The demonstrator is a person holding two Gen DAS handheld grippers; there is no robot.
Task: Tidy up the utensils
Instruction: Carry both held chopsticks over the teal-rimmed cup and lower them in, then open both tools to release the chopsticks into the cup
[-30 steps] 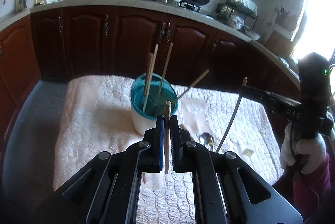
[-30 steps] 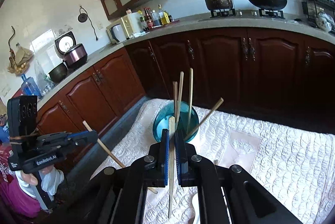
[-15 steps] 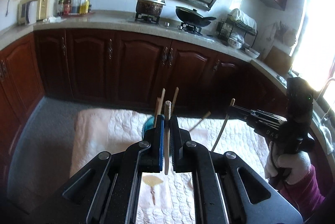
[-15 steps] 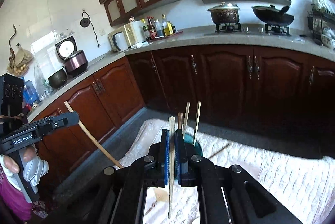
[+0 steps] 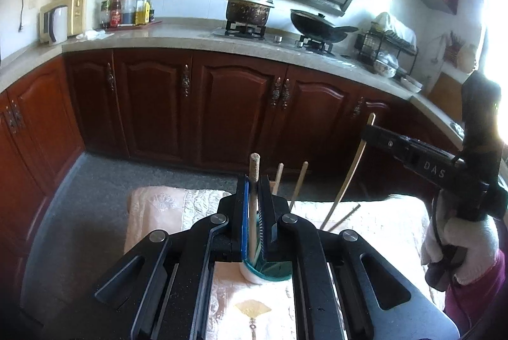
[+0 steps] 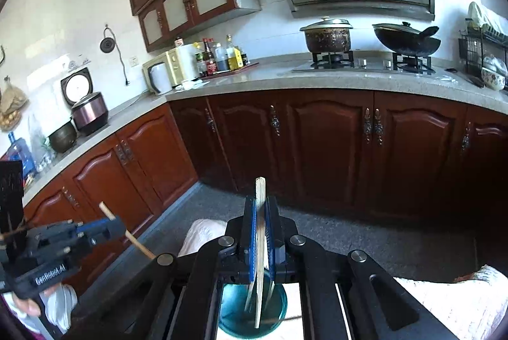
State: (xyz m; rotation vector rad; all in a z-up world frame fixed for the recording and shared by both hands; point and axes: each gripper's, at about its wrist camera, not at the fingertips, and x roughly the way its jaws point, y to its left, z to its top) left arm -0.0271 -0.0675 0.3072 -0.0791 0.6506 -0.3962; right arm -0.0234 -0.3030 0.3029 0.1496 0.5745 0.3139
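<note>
The left gripper (image 5: 253,206) is holding a chopstick (image 5: 253,200) upright, its jaws clamped on the shaft. The right gripper (image 6: 261,236) is doing the same with a second, paler chopstick (image 6: 260,244), jaws pressed together on it. Both sticks are hanging with their lower ends over or just inside the teal utensil cup (image 6: 250,313), which is sitting on a quilted cream cloth (image 5: 165,206) covering the worktop. I cannot tell whether either tip is touching the bottom of the cup.

Several chopsticks (image 5: 298,184) are already standing in the cup, leaning out past its rim, so part of the sorting is looking done. One thin stick (image 5: 344,217) seems to be lying across the cloth beyond the cup, though it may be leaning from the rim instead.

What is remaining, as I judge it, is releasing these two chopsticks into the cup and then gathering anything loose on the cloth, most of which the grippers are hiding.
</note>
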